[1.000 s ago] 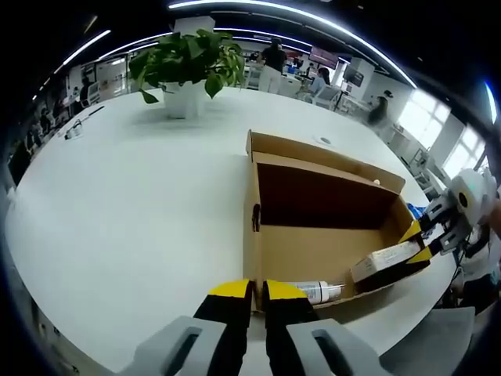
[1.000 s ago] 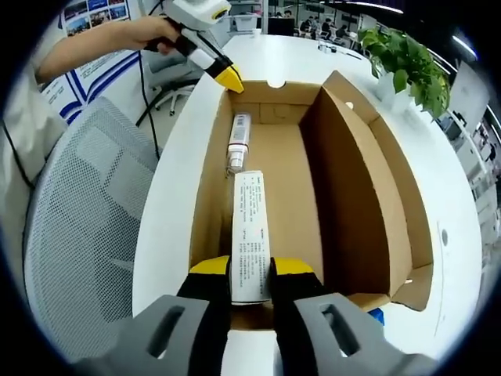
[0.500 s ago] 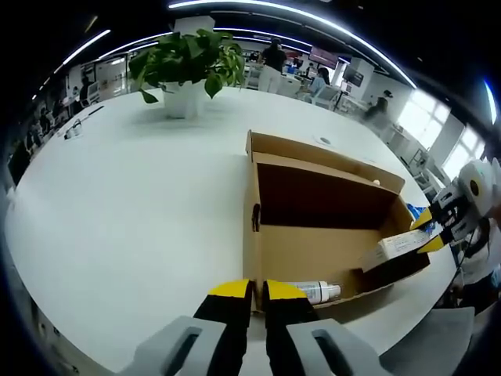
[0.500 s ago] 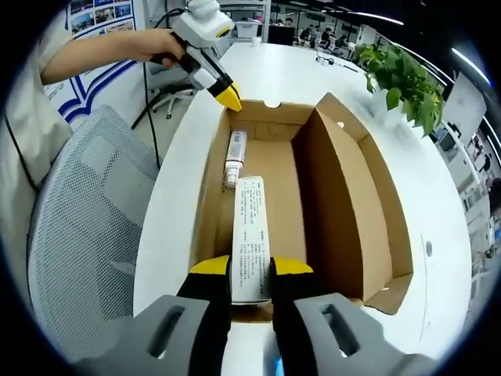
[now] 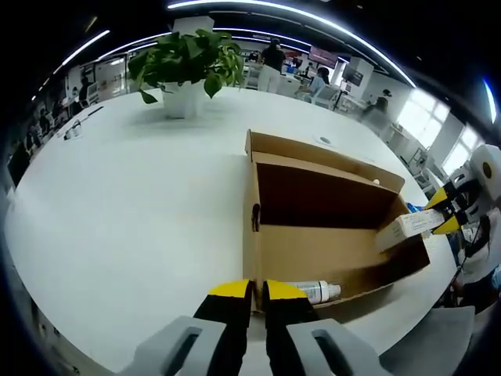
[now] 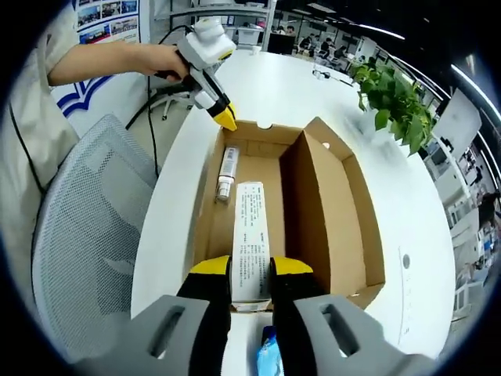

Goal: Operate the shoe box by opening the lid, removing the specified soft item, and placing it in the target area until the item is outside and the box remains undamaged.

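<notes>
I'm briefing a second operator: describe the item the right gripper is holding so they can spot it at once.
Start at the open cardboard shoe box on the white table. Over its near end, the right gripper is shut on a long white carton with fine printed text. Unlike the round bottle lying on the box floor, it is flat-sided and held up.

Honestly, we can't read a single word here. The long white carton (image 6: pixel 251 241) held over the shoe box (image 6: pixel 337 211) has rows of fine print down its face, way too small to make out. The wall posters (image 6: pixel 109 9) in the right gripper view are just colour blurs for us too.
</notes>
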